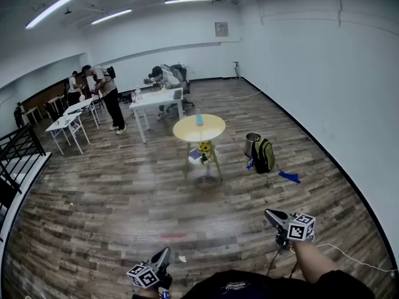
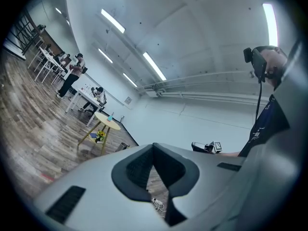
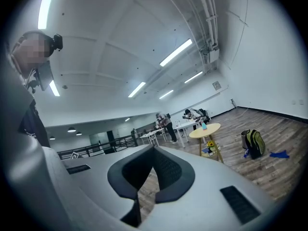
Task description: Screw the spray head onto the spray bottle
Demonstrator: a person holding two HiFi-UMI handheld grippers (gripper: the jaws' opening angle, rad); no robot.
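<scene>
Left gripper (image 1: 164, 252) and right gripper (image 1: 269, 214), both closed empty, hover far from the spray bottle (image 1: 199, 118).

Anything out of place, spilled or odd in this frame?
Nothing looks spilled or damaged. Only loose clutter on the floor: a blue item lies alone right of the backpack, and a small white scrap sits in the foreground. The light blue bottle stands upright on the round table.
</scene>
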